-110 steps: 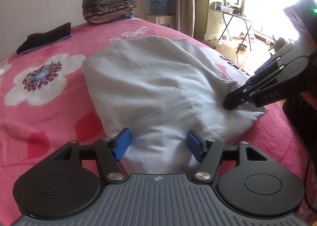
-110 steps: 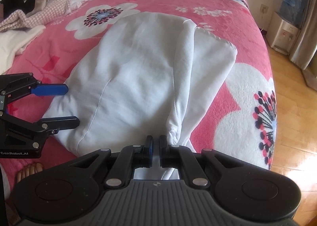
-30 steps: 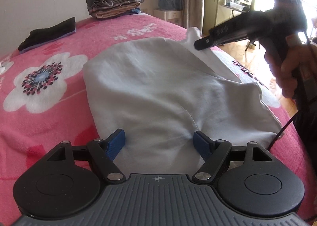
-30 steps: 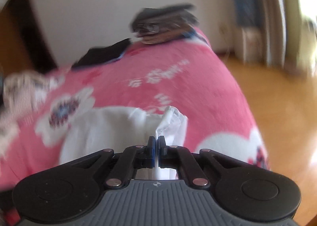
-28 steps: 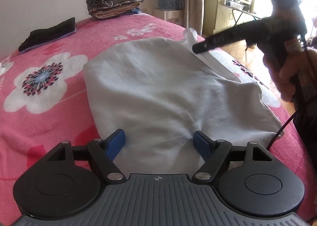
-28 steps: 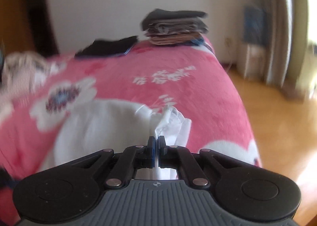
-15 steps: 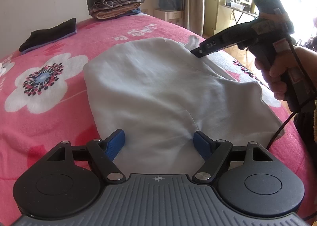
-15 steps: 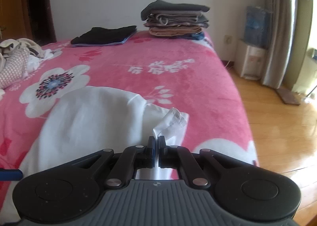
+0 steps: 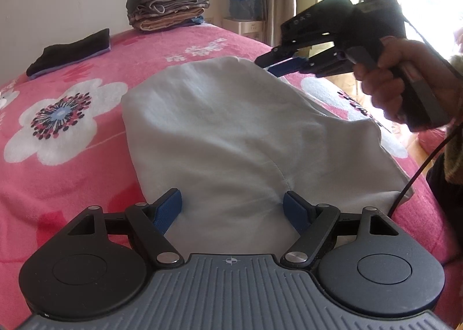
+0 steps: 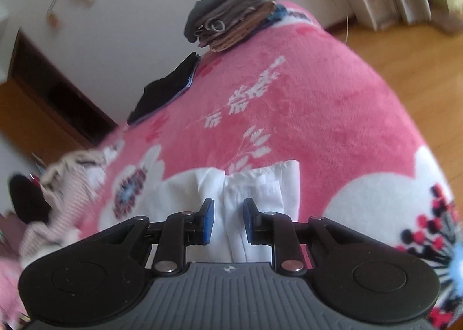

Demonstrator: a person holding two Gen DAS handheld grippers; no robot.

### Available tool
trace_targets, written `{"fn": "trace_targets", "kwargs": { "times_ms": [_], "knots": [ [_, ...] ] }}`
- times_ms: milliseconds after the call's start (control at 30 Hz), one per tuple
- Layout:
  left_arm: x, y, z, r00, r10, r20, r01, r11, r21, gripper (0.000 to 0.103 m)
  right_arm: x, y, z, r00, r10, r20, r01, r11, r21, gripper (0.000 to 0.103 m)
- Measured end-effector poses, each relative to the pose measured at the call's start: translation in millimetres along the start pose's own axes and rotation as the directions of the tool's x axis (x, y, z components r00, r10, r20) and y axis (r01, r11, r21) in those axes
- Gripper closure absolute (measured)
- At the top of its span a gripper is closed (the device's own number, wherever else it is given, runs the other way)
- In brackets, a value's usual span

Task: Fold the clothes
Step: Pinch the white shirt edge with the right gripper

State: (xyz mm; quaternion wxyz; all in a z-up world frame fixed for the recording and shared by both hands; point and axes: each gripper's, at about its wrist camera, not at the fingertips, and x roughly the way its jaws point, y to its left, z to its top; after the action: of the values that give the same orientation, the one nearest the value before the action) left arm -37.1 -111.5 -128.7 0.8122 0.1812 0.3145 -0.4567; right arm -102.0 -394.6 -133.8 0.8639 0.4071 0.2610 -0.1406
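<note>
Beneath both tongs, a bed point(image 9: 202, 49) under a pink blanket printed with big white flowers. Across its middle, directly ahead of the left tongs point(image 9: 233, 208), a pale grey-white garment point(image 9: 231, 133), folded over on itself, near edge lying between the blue pads. Left tongs spread wide, low over that near edge, pads clear of the cloth on either side. Beyond the garment's far end, the right tongs point(image 9: 270, 65) in a person's hand point(image 9: 405, 81), tips just above the far fold. From the right wrist view, right tongs point(image 10: 227, 220) opening, a bunched white hem of the garment point(image 10: 260, 182) lying in the gap, pads not pressing on it. Far past both tongs, near the wall, a stack of folded clothes point(image 9: 169, 5) in greys and browns. Left of that stack, a flat black folded item point(image 9: 69, 50). Off to the left of the right tongs, a blurred heap of unfolded clothes point(image 10: 58, 185).
</note>
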Motion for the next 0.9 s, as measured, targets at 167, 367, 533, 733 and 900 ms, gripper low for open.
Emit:
{"fn": "trace_targets", "kwargs": {
  "times_ms": [167,367,533,733,900],
  "knots": [
    [-0.9,0.4,-0.7,1.000,-0.004,0.005,0.004,1.000,-0.004,0.025,19.7,-22.7,12.7,0.998,0.050,-0.037,-0.041,0.976,0.214,0.078],
    [-1.1,1.6,-1.0,1.000,-0.009,0.008,0.009,1.000,-0.005,0.025,24.7,-26.4,14.2,0.998,0.059,-0.034,-0.045,0.948,0.315,0.065],
    [-1.6,2.6,-1.5,1.000,-0.010,0.008,0.010,1.000,-0.009,0.024,15.5,-12.8,15.2,0.996,0.083,-0.023,-0.073,0.954,0.292,0.061],
    [-2.0,1.7,-1.6,1.000,-0.008,0.008,0.008,1.000,-0.008,0.024,14.8,-23.3,12.0,0.994,0.105,-0.037,-0.086,0.933,0.350,0.060],
    [-2.2,1.6,-1.5,1.000,-0.007,0.008,0.007,1.000,-0.013,0.024,29.6,-36.1,10.0,0.986,0.158,-0.061,-0.115,0.890,0.441,0.059]
  ]
}}
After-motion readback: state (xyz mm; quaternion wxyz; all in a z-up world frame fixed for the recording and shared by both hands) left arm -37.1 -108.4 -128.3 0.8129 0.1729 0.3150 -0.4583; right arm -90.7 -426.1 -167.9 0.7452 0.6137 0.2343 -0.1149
